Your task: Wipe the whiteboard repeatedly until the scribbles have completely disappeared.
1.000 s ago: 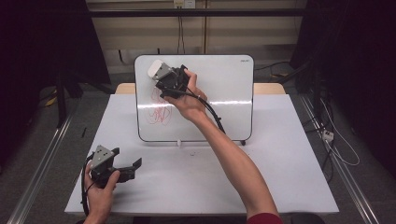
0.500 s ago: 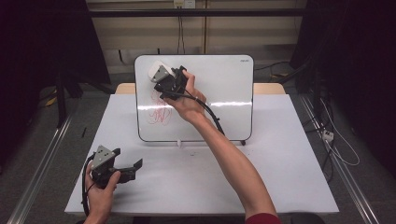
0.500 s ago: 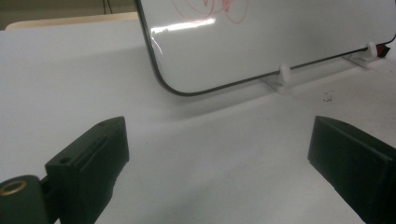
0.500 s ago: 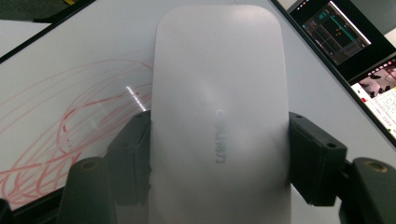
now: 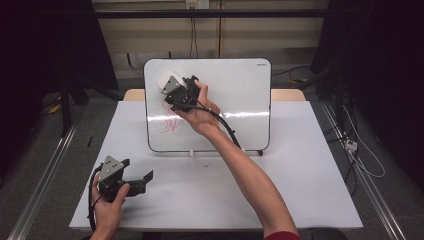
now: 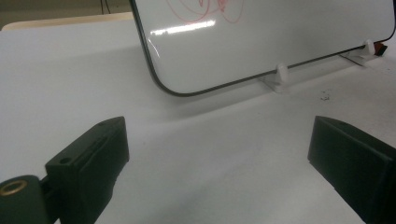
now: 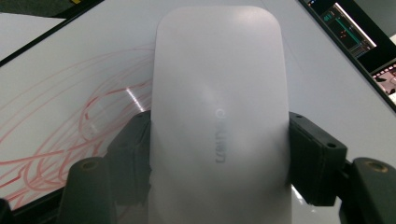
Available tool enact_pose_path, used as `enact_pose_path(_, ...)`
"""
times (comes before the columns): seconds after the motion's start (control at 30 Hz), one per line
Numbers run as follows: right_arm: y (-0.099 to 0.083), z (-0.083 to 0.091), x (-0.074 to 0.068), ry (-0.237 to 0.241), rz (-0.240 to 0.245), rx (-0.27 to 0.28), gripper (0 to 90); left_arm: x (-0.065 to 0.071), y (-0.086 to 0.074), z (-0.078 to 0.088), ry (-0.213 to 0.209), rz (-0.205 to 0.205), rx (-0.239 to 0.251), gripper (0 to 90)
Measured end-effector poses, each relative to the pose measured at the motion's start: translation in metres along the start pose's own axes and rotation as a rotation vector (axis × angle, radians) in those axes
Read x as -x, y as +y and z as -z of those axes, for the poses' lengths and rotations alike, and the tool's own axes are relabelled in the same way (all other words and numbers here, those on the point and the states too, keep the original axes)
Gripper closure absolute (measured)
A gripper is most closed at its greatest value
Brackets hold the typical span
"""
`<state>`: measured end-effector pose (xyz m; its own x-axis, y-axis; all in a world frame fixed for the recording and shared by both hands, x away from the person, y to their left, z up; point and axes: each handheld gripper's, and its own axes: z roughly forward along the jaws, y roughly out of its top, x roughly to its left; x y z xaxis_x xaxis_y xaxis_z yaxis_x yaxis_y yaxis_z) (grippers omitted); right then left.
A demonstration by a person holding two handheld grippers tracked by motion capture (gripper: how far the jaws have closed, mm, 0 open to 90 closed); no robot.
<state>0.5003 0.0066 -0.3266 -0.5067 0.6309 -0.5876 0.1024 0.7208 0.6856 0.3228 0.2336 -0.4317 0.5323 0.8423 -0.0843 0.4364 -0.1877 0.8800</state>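
Right gripper (image 5: 172, 90), arm outstretched to 11 o'clock, clamps smooth rounded white eraser (image 7: 219, 116) against glossy whiteboard (image 5: 240, 100); left gripper (image 5: 145, 177) rests wide open, empty.

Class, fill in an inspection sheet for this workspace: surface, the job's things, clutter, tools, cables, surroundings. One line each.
Surface: white table, a few dark specks near the board's feet.
Job's things: whiteboard propped on small white feet, red scribble on its left part; white eraser held against the board above the scribble.
Clutter: nothing seen.
Tools: right tool shut on the eraser, at the board's upper left; left tool open with nothing between its jaws, low over the table's near left.
Cables: black cable trails from the right tool along the forearm; loose wires on the floor at right.
Surroundings: dark curtains either side, pale wall behind, metal rails on the floor.
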Motion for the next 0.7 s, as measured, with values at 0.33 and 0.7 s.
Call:
enact_pose_path(0.33,-0.006,0.0,-0.012,0.026,0.021,0.003,31.5,0.0,0.0,0.001,0.002,-0.002,0.003,5.3)
enact_pose_path(0.7,-0.015,0.003,-0.025,0.012,0.009,0.033,31.5,0.001,0.0,0.0,0.004,-0.004,-0.003,5.3)
